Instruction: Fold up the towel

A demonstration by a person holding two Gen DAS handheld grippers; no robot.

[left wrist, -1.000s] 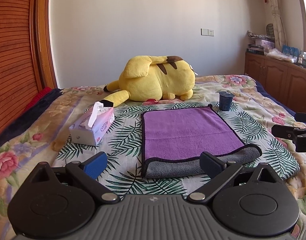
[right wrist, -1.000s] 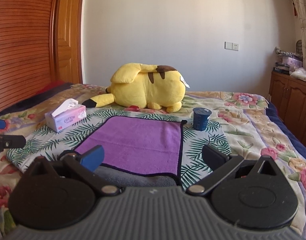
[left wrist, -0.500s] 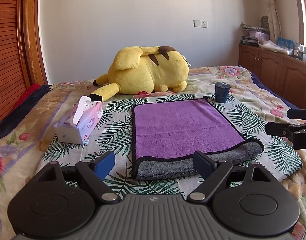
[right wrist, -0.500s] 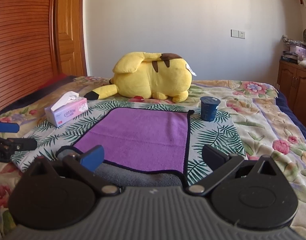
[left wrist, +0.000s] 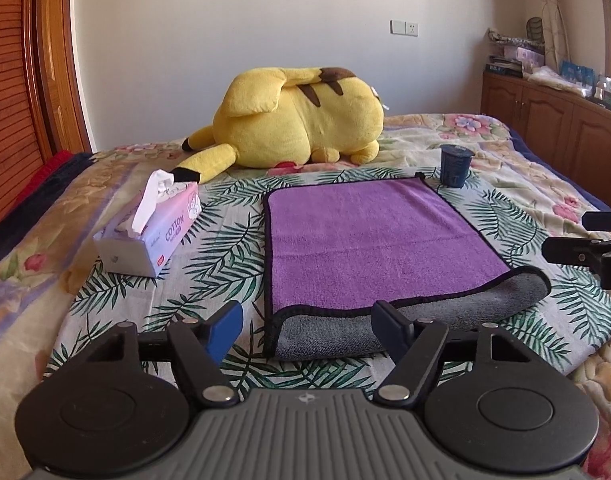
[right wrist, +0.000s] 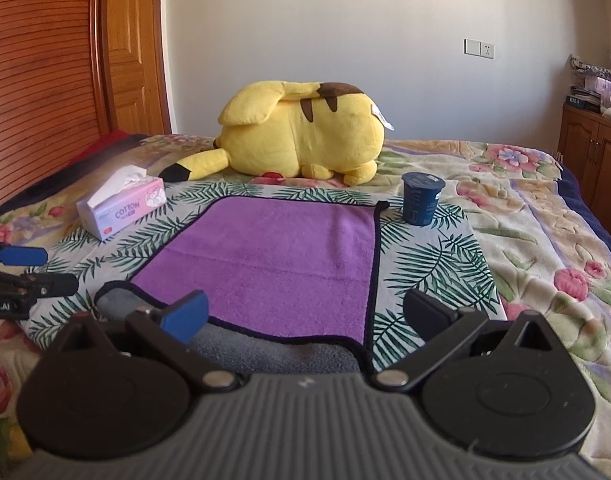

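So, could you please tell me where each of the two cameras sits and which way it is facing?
Left wrist: on the left gripper, low over the bed's near edge, facing the towel's near-left corner and the far wall; its own open fingers show, and the right gripper enters at the right.
Right wrist: on the right gripper, facing the towel's near-right corner; its own open fingers show, and the left gripper enters at the left.
Shared: towel, yellow plush, tissue box, blue cup.
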